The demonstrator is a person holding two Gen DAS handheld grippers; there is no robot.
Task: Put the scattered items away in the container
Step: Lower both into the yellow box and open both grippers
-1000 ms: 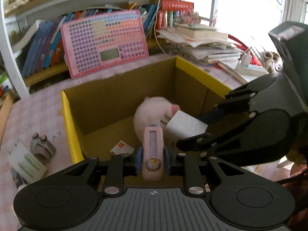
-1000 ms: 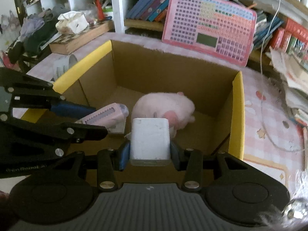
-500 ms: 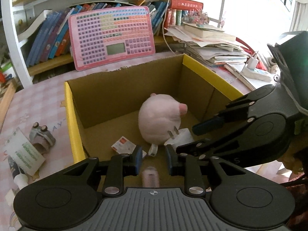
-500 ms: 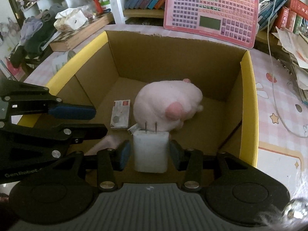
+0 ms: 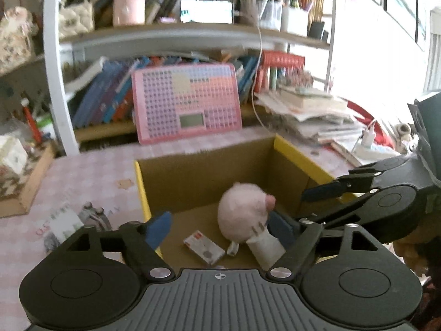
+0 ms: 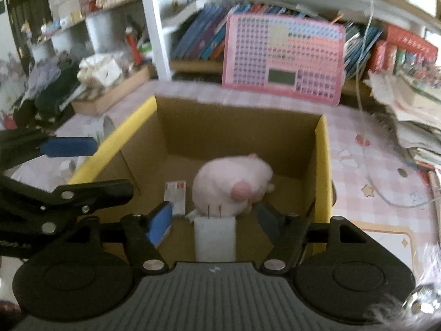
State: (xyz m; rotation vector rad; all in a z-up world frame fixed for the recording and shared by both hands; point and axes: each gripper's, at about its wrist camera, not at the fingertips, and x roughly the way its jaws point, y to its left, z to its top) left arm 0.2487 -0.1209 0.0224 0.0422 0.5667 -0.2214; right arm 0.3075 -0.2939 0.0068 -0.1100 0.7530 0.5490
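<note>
A table [image 6: 355, 149] covered in pink checked cloth is carrying a yellow-rimmed cardboard box [image 6: 323, 165]. Behind the box, a pink keyboard toy [image 6: 284, 60] is standing propped against the bookshelf. Right of the box, a stack of papers [image 6: 413, 115] is lying. Left of the box, a wooden tray [image 6: 110, 93] is sitting.

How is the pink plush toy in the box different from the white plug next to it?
The pink plush toy is round, soft-looking and bulky; the white plug is a smaller, hard-edged block with two metal prongs. The toy sits mid-floor; the plug lies nearer the camera, prongs toward the toy. Both lie inside the cardboard box.
</note>
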